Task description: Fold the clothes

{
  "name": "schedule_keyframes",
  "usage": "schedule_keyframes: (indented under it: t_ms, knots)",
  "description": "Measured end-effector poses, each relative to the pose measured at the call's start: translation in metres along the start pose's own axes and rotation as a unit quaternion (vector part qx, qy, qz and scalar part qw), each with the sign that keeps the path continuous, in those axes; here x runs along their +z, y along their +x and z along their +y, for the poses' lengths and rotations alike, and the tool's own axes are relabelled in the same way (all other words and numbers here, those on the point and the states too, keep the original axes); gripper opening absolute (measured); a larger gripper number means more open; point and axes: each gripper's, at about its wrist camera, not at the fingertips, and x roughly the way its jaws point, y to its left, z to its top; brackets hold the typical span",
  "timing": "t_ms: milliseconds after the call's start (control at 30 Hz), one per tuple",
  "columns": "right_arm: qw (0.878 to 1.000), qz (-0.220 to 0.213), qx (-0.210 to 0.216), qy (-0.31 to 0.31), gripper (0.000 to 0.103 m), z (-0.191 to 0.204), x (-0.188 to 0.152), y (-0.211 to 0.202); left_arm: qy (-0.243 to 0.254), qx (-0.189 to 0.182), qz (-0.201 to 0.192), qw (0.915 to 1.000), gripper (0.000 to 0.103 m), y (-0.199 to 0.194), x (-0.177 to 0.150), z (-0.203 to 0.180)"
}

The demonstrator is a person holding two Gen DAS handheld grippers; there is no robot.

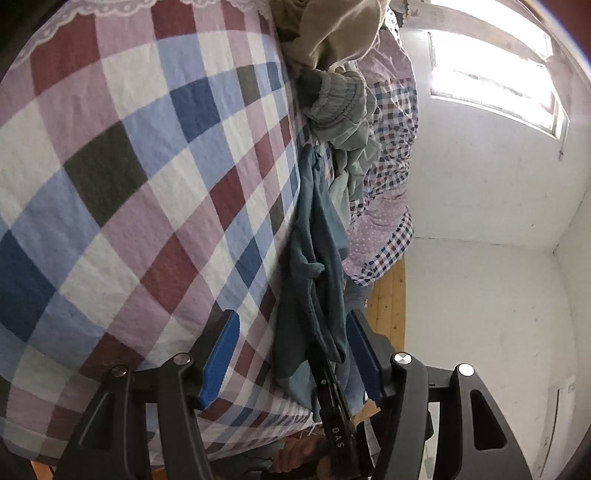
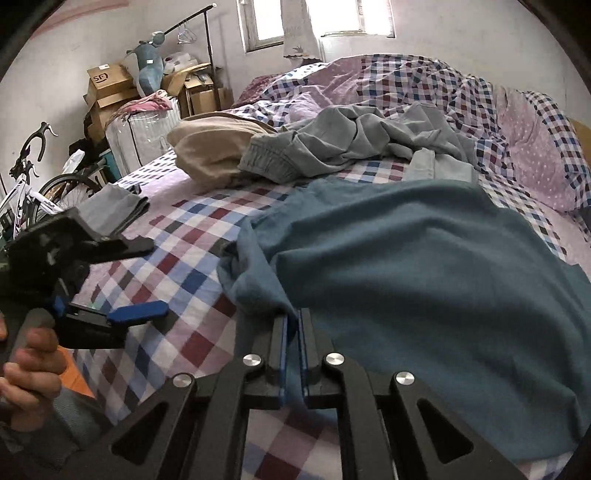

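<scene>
Left wrist view. The left gripper (image 1: 295, 354) stood with its blue pads spread apart and nothing pressed between them. The teal garment (image 1: 314, 266) lay bunched along the edge of the checked bed sheet (image 1: 129, 166), with part of it and the closed tip of the right gripper (image 1: 332, 373) showing in the gap between the left pads. Beyond the teal cloth lay a grey garment (image 1: 340, 110) and a beige garment (image 1: 332, 33), and past those a rumpled quilt (image 1: 388, 192).

Right wrist view. The right gripper (image 2: 293, 321) was clenched on a gathered edge of the teal garment (image 2: 424, 277), most of which lay spread on the sheet (image 2: 177, 266) to the right of the jaws. The left gripper (image 2: 129, 280), jaws apart and empty, hung over the sheet at the left, carried by a hand (image 2: 29, 365).

To do this step well, the left gripper would probably need to take a second edge well apart from the right one's hold, so that the cloth can be drawn flat before folding; a pinch beside the first would leave it bunched. The grey garment (image 2: 351, 140) and beige garment (image 2: 214, 151) crowded the far side of the bed, and a folded grey piece (image 2: 114, 206) lay near the left edge, limiting room to spread. Boxes (image 2: 110, 85) and a bicycle (image 2: 33, 192) stood beside the bed, clear of the work.
</scene>
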Motion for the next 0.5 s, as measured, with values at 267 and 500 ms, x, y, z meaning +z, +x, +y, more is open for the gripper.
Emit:
schedule_keyframes:
  t_ms: [267, 500]
  knots:
    - [0.999, -0.015, 0.016, -0.026, 0.048, 0.037, 0.028, -0.023, -0.02, -0.002, -0.003, 0.9998, 0.064, -0.001, 0.003, 0.009]
    - [0.994, 0.063, -0.008, -0.084, 0.046, 0.067, 0.04, 0.035, -0.028, 0.002, -0.006, 0.9996, 0.064, -0.005, 0.003, 0.012]
